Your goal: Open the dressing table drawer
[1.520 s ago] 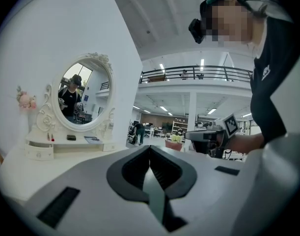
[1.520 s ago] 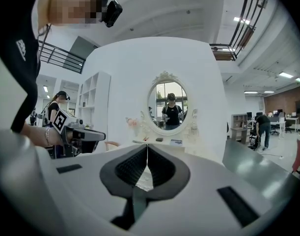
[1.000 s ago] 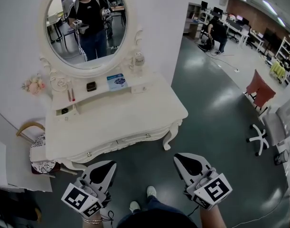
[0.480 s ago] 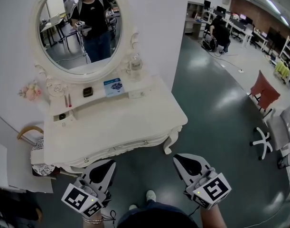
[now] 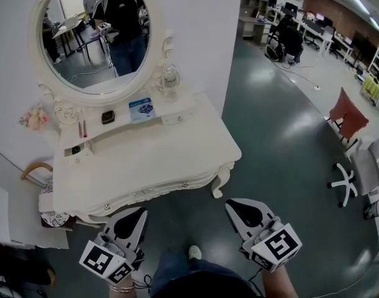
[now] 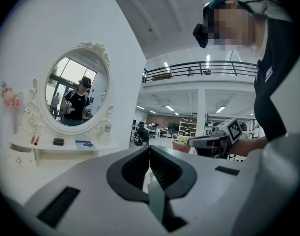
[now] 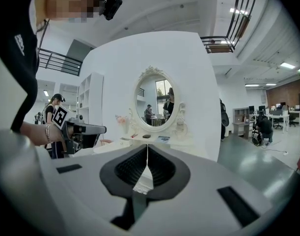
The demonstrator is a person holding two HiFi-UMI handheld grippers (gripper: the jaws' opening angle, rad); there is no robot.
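Drawer shut, both grippers short of it.
The drawer [image 5: 149, 193] lies in the front edge of the dressing table [image 5: 152, 154], long axis left to right, just ahead of the left gripper [image 5: 137, 212], which is the nearer one. The right gripper [image 5: 231, 204] points past the corner leg [image 5: 221, 182]. Both are held roughly level — jaws pressed together, nothing between them.

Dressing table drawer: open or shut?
Shut. The drawer sits flush in the front of the dressing table; nothing juts out.
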